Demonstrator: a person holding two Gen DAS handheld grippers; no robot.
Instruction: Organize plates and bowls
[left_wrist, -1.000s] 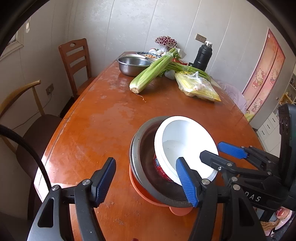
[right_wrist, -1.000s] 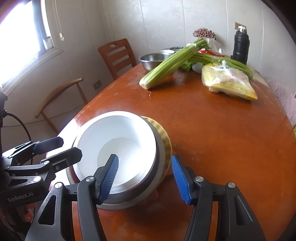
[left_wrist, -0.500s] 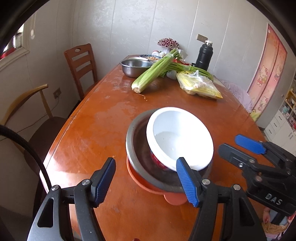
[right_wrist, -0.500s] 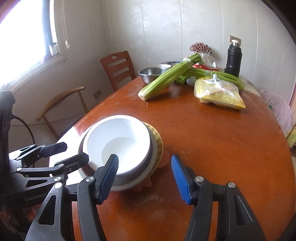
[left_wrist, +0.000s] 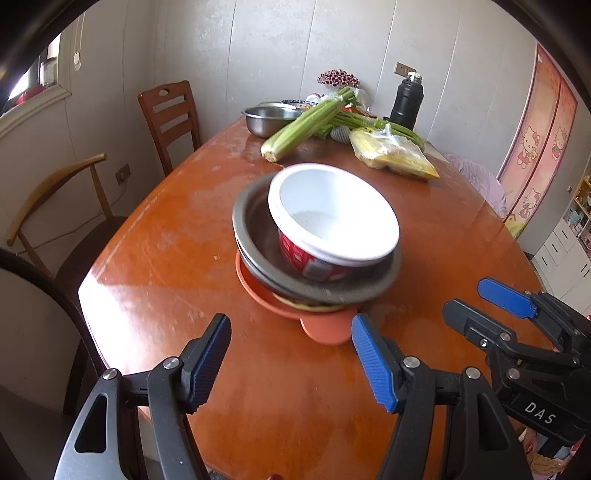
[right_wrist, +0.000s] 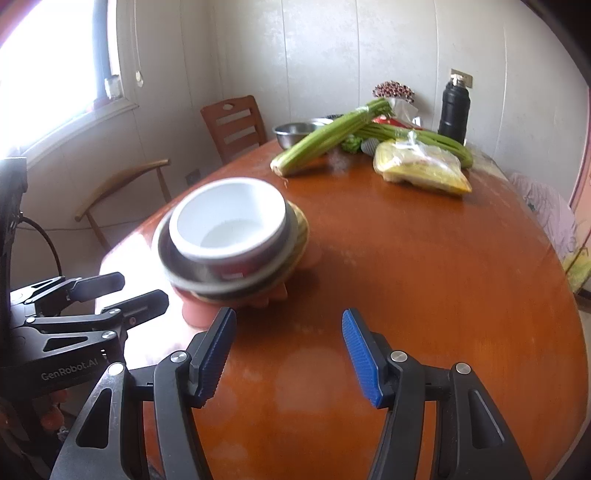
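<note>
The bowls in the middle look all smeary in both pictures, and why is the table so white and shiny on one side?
In the left wrist view the white bowl and the steel bowl under it look slightly smeared; in the right wrist view the stack is blurrier. The grippers look sharp. In the right wrist view the window is washed out, and its glare whitens the table edge beside the stack.
</note>
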